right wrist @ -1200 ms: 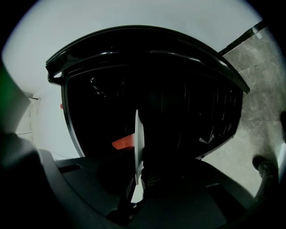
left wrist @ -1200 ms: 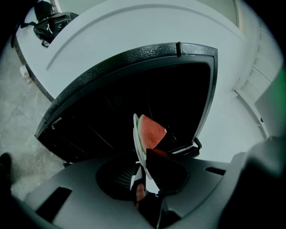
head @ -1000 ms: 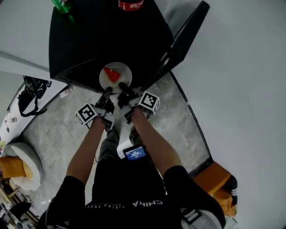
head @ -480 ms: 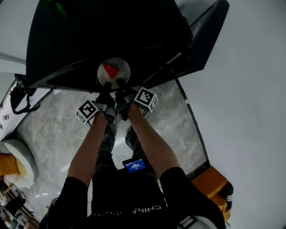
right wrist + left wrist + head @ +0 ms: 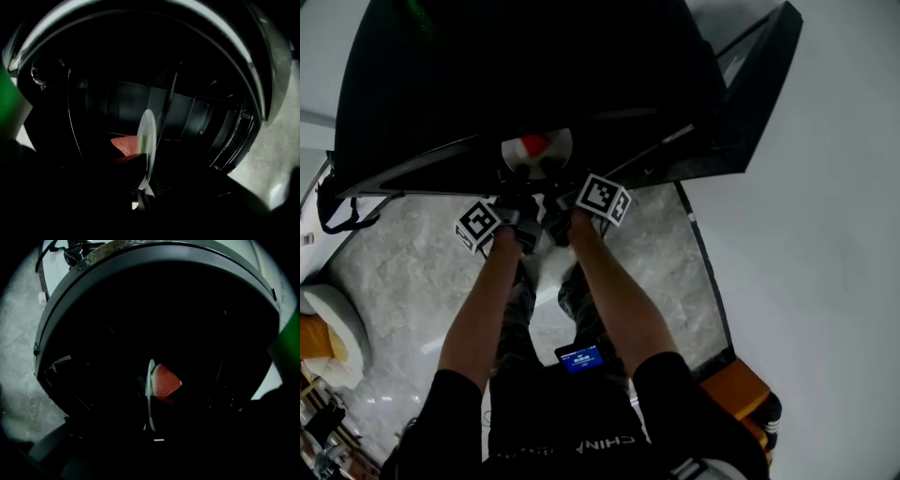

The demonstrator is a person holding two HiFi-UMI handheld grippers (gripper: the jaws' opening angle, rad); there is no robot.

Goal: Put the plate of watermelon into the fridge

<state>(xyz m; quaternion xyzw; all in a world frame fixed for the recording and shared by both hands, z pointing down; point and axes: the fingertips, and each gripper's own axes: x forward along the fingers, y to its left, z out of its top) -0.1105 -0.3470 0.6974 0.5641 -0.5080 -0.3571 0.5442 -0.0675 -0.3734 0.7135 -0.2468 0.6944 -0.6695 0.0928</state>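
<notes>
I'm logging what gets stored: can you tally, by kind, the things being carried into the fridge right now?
plate: 1
watermelon slice: 1
Total: 2

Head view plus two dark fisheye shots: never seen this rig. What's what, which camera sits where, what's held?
No robot: a person wears a head camera looking steeply down at their arms. Each hand carries a two-jaw gripper with a marker cube: left gripper, right gripper. The two dark round pictures come from cameras riding on those grippers, looking along the jaws. Both grippers pinch the near rim of a white plate bearing a watermelon slice; the left jaws have just been closing on that rim. The plate is at the mouth of a black fridge, door open at right. Below is marble floor. Whether the plate is set down yet is too dark to tell.
</notes>
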